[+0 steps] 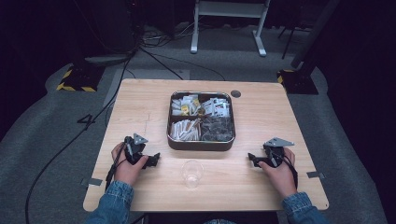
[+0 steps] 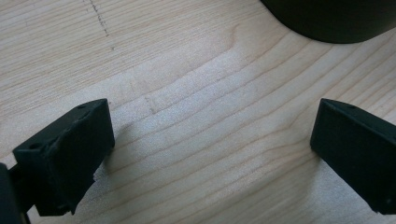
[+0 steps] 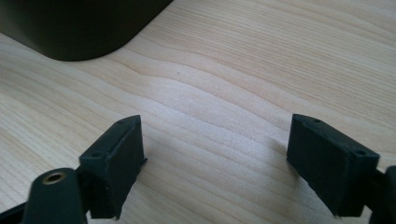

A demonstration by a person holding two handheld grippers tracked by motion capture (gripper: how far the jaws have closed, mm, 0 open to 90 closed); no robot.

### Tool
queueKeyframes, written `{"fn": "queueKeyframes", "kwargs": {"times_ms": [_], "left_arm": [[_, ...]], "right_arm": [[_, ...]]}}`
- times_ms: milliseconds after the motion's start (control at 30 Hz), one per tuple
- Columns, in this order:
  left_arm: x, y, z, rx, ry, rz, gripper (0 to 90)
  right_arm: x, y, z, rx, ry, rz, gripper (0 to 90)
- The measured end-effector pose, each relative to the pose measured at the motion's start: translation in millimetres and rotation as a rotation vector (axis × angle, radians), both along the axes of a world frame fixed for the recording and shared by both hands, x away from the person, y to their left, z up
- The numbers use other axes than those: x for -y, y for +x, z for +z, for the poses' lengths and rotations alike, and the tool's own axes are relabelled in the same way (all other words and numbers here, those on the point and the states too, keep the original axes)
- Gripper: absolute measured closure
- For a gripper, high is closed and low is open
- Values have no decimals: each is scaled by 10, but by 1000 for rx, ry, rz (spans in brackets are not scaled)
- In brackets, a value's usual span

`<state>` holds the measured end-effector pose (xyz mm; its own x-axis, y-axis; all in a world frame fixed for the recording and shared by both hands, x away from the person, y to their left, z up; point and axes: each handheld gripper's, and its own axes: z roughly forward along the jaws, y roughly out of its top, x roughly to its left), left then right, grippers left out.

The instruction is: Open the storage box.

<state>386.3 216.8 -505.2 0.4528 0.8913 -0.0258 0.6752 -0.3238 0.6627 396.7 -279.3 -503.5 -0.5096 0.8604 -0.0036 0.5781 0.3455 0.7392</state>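
Standing on grey carpet (image 1: 51, 135) in a dark room, wooden table (image 1: 140, 100).

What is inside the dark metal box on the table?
The box has four compartments. The two far ones and the near left one hold pale paper packets; the near right one holds dark packets. The packets hide whatever lies beneath them and the box floor.

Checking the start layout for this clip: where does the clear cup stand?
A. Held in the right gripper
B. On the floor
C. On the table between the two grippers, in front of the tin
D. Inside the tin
C: in the high view the cup stands on the table between the left gripper and right gripper, on the person's side of the tin.
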Motion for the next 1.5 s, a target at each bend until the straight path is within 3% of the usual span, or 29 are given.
{"fn": "queueKeyframes", "kwargs": {"times_ms": [67, 333, 467, 667, 767, 967, 1167, 1500], "left_arm": [[0, 0, 0, 0, 0, 0, 1], [1, 5, -1, 0, -2, -3, 0], [1, 5, -1, -1, -2, -3, 0], [4, 6, -1, -1, -2, 0, 0], [7, 4, -1, 0, -2, 4, 0], [9, -1, -1, 2, 1, 9, 1], [6, -4, 1, 0, 2, 7, 1], [-8, 2, 0, -1, -1, -13, 0]], "right_arm": [[3, -11, 6, 4, 10, 9, 250], [26, -73, 171, 36, 62, 4, 240], [-16, -116, 301, 41, 87, 6, 281], [-116, -139, 488, 65, 105, 21, 294], [-162, -132, 528, 65, 91, 43, 287], [-277, -51, 646, 67, 115, 72, 276], [-475, 91, 796, 73, 96, 101, 270], [-730, 275, 881, 47, 92, 117, 253]]}}
